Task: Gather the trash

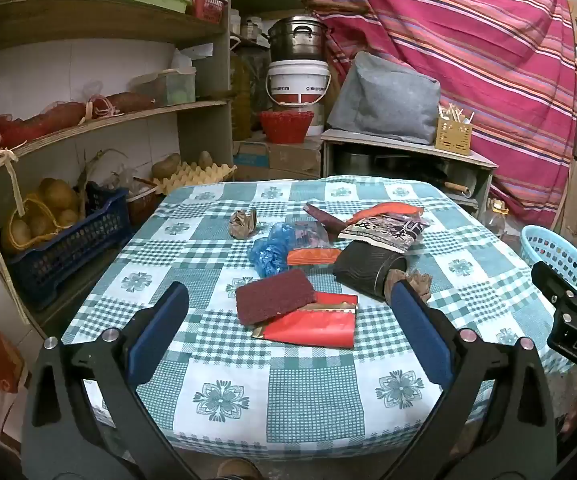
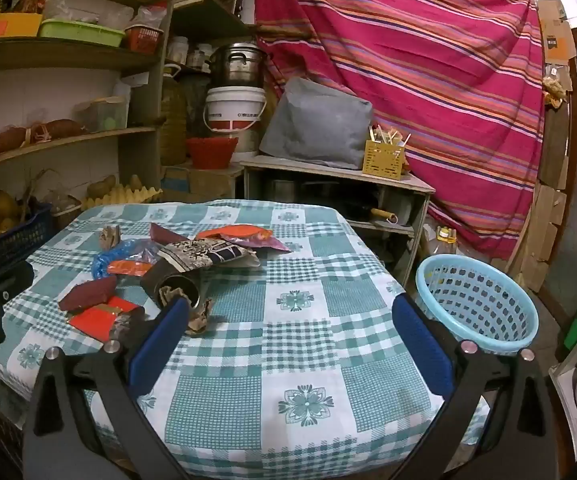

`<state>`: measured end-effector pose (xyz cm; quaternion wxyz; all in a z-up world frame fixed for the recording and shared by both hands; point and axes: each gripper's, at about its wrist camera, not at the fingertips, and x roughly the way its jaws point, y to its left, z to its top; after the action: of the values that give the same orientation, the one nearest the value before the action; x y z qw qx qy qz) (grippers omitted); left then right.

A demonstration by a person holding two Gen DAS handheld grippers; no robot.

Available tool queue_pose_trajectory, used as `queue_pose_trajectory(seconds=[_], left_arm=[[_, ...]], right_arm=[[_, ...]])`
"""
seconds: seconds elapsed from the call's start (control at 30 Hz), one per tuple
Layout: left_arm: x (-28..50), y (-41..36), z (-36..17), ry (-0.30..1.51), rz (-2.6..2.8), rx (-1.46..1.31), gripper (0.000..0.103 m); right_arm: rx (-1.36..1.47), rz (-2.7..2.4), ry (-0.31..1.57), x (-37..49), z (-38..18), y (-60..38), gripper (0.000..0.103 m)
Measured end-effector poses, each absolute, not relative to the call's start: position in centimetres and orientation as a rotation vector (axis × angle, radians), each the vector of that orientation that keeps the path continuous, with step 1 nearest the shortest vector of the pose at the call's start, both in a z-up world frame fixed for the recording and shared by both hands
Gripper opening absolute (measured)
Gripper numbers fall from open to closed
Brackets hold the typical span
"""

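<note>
Trash lies on the checked tablecloth (image 1: 308, 408): a maroon scrub pad (image 1: 274, 295) on a red wrapper (image 1: 316, 322), a blue plastic bag (image 1: 270, 250), a black tin (image 1: 368, 270) on its side with crumpled brown paper (image 1: 418, 282) at its mouth, printed snack bags (image 1: 384, 230), and a small crumpled brown paper (image 1: 242, 222). My left gripper (image 1: 288, 326) is open and empty, hovering just in front of the scrub pad. My right gripper (image 2: 288, 334) is open and empty over the table's right half, with the tin (image 2: 174, 286) by its left finger. A light blue basket (image 2: 476, 304) stands right of the table.
Wooden shelves (image 1: 100, 120) with potatoes, a blue crate (image 1: 68, 240) and an egg tray stand on the left. A low cabinet (image 1: 408, 160) with a grey cushion and a yellow holder is behind the table. A striped red cloth (image 2: 408, 60) hangs at the back.
</note>
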<state>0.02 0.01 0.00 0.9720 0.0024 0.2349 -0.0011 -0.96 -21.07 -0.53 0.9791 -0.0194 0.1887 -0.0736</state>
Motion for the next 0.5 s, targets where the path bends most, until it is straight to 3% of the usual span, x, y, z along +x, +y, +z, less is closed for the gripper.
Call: queue_pose_trajectory(seconds=[0.5], left_arm=[[0.01, 0.02, 0.0, 0.472, -0.004, 0.001, 0.098]], right_arm=[[-0.041, -0.149, 0.377, -1.05, -0.48, -21.21, 0.099]])
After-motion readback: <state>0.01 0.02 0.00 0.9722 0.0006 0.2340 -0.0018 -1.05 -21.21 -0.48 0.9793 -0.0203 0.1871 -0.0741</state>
